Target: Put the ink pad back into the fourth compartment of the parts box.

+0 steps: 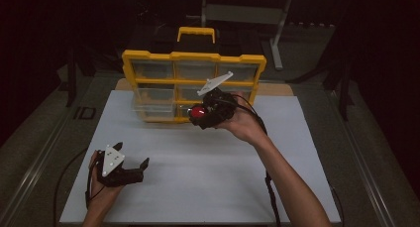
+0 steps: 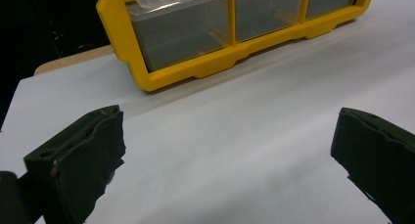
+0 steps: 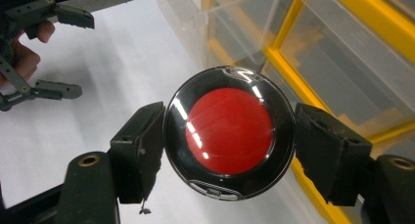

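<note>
Right gripper view: red-centred disc (image 3: pixel 229 133) between pads

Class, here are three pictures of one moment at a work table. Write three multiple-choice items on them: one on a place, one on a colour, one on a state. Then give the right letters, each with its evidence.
1. Where is the round disc?
A. lying on the white board
B. between the right gripper's jaws
C. inside a drawer

2. What colour is the frame of the drawer organizer?
A. yellow
B. blue
C. green

3. How does the left gripper stand?
A. shut on the disc
B. shut on a drawer
C. open, with nothing between its jaws

Key:
1 B: the right gripper presses on the disc's rim from both sides.
2 A: its bars show yellow around the clear drawers.
3 C: its jaws stand wide apart over the white board.
</note>
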`<state>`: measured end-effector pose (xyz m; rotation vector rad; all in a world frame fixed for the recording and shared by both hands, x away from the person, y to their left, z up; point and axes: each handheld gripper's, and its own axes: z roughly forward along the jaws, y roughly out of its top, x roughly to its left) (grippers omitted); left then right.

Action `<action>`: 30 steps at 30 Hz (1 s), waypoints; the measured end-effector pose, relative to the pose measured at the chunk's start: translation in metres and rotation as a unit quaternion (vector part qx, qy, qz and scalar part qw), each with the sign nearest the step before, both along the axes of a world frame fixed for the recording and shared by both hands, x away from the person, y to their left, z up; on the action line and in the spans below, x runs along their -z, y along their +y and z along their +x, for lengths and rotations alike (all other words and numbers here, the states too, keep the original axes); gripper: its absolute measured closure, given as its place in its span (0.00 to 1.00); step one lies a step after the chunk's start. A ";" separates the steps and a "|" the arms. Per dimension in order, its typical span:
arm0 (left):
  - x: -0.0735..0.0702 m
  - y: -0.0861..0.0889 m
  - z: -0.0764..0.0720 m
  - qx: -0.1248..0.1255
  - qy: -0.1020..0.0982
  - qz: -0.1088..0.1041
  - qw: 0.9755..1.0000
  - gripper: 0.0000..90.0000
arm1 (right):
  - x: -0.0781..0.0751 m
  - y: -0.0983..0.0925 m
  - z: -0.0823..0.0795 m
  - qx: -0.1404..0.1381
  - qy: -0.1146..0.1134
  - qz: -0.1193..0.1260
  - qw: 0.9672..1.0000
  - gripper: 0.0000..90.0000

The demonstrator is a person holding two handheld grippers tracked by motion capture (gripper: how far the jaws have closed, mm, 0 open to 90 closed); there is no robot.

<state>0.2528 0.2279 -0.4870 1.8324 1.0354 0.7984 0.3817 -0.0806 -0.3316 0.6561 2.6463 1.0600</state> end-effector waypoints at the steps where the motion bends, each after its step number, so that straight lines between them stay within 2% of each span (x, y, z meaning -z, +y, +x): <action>1: 0.000 0.000 0.000 0.000 0.000 0.000 1.000 0.00 | -0.001 0.001 0.000 -0.002 0.000 0.001 1.000 0.33; 13: 0.000 -0.002 0.001 0.006 -0.001 0.004 1.000 0.00 | -0.006 0.011 0.009 -0.019 -0.004 0.007 1.000 0.33; 19: 0.000 -0.001 0.001 0.006 -0.001 -0.001 1.000 0.00 | -0.009 0.017 0.013 -0.024 -0.007 0.009 1.000 0.33; 20: 0.000 0.000 0.002 0.007 0.002 -0.009 1.000 0.00 | -0.011 0.020 0.015 -0.027 -0.009 0.009 1.000 0.33; 30: 0.001 0.000 0.003 0.010 0.003 -0.015 1.000 0.00 | -0.016 0.025 0.020 -0.034 -0.014 0.018 0.999 0.33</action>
